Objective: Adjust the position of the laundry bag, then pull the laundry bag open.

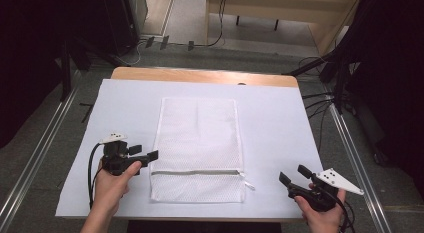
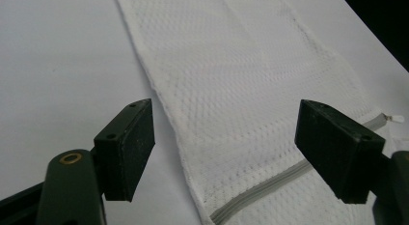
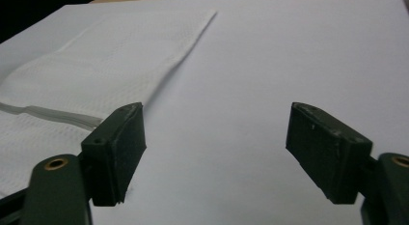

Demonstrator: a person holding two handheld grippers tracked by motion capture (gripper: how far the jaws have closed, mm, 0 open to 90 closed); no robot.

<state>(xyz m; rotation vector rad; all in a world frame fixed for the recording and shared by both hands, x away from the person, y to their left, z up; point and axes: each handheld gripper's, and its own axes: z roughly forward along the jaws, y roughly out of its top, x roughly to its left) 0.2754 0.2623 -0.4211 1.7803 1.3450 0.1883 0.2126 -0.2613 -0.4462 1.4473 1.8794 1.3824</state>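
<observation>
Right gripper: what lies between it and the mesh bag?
Only bare white sheet separates the right gripper from the mesh bag, seen in the high view.

a wooden table [image 1: 200,75] carries a white sheet [image 1: 280,128]; a mesh bag [image 1: 199,143] lies flat on it.

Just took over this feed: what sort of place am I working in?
Likely a lab recording station: a table under a white sheet, dark stands either side, and cables on the floor.

Lab: floor rails [image 1: 35,158], cables [image 1: 320,100], tripods [image 1: 340,68].
</observation>
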